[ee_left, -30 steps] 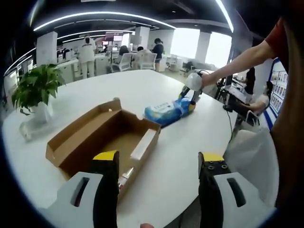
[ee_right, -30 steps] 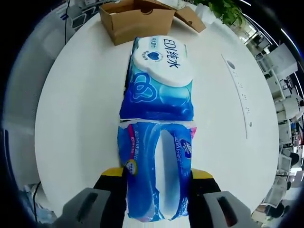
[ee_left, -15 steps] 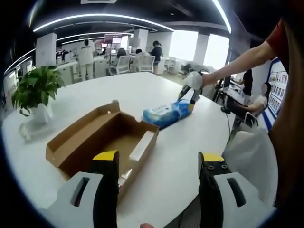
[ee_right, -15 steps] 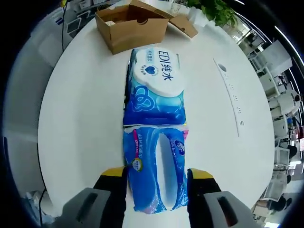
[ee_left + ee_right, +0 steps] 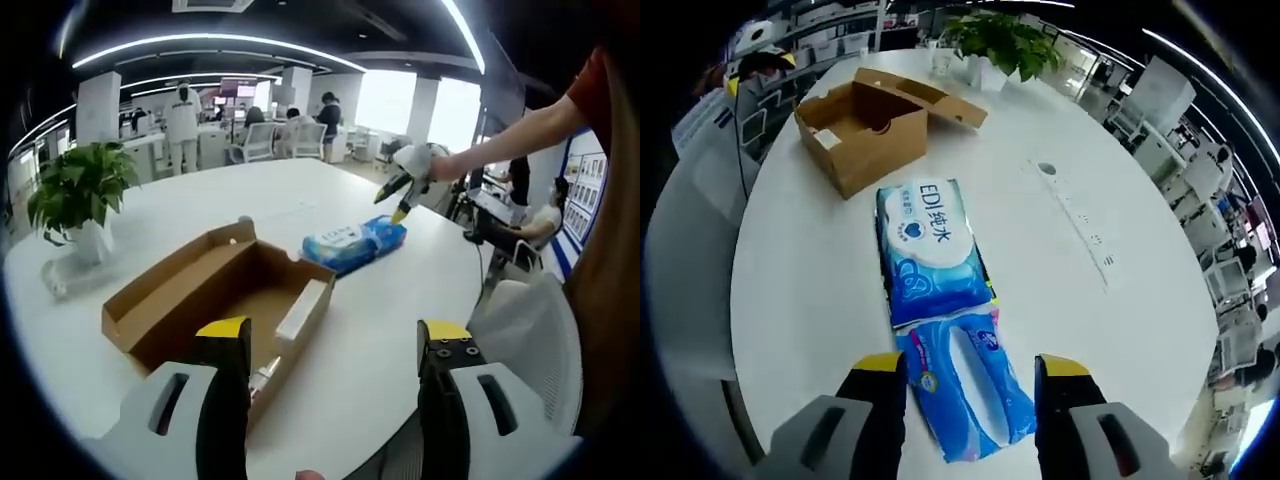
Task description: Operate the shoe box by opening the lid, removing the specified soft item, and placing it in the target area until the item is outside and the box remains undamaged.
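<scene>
On the left side of the white round desk (image 5: 370,350) stands a potted plant (image 5: 78,190), and next to it the cardboard shoe box (image 5: 215,295) lies open, its lid (image 5: 170,283) folded back flat and the inside looking almost empty, with only a small pale piece against one wall. The left gripper (image 5: 335,345) hangs just in front of the box, its yellow-tipped jaws wide apart and holding nothing. Further to the right, well apart from the box, the soft item is already out: a blue wipes pack (image 5: 925,250) with a white flap lies flat on the desk, and a blue tissue pack (image 5: 970,385) lies end to end with it, touching. The right gripper (image 5: 965,372) hovers above the tissue pack, its jaws apart on both sides of the pack and, as far as I can judge, not pressing it. So I think the step in hand is the placing, and it seems nearly finished; the box shows no tear or crush. The next move, in my opinion, needs only a clean lift away without dragging the packs. The desk surface is smooth and bare, with a long white power strip (image 5: 1077,220) on it. Around is a bright open office with ceiling light strips, chairs and several people standing far behind.
</scene>
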Tool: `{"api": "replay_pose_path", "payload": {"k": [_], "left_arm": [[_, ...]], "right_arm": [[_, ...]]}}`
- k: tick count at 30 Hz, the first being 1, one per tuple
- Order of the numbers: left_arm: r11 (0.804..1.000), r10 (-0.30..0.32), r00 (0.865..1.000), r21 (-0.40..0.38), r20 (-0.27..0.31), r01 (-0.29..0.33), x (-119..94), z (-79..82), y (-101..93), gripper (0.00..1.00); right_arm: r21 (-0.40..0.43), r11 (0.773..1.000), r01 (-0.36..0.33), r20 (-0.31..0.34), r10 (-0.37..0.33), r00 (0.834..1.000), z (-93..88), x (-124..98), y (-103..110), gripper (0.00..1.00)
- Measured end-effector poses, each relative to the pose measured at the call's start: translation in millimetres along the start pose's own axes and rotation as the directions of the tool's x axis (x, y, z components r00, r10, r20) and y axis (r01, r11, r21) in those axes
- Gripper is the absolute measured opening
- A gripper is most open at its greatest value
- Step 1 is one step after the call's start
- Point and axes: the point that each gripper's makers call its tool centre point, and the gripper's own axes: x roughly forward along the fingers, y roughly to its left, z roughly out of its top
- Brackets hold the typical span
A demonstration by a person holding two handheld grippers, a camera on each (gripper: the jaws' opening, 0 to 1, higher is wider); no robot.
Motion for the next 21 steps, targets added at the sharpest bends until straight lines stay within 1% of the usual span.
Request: {"api": "replay_pose_path", "payload": {"k": [6, 9, 13, 16, 18, 21], "left_arm": [[1.000, 0.017, 1.000, -0.010, 0.013, -0.017, -6, 1.1, 5.3, 0.67], [1.000, 0.025, 0.999, -0.017, 0.022, -0.025, -11, 1.0, 7.1, 0.67], [0.999, 0.042, 0.999, -0.030, 0.029, -0.041, -17, -2.0, 11.5, 0.67], [0.997, 0.055, 0.998, -0.047, 0.039, -0.053, -22, -4.6, 14.5, 0.67], [0.997, 0.060, 0.997, -0.054, 0.041, -0.057, -25, -6.1, 15.3, 0.67], [0.996, 0.069, 0.996, -0.066, 0.050, -0.066, -30, -8.1, 16.7, 0.67]], "right_arm": [[0.059, 0.998, -0.005, 0.083, 0.000, 0.997, 22.3, -1, 10, 0.50], [0.099, 0.995, -0.013, 0.146, -0.001, 0.989, 40.5, -1, 15, 0.50], [0.129, 0.991, -0.032, 0.210, 0.004, 0.978, 63.6, -2, 26, 0.50], [0.134, 0.990, -0.053, 0.253, 0.018, 0.967, 83.9, -2, 40, 0.50], [0.117, 0.991, -0.063, 0.265, 0.030, 0.964, 95.5, -1, 52, 0.50], [0.104, 0.991, -0.085, 0.288, 0.052, 0.956, 109.5, 2, 65, 0.50]]}}
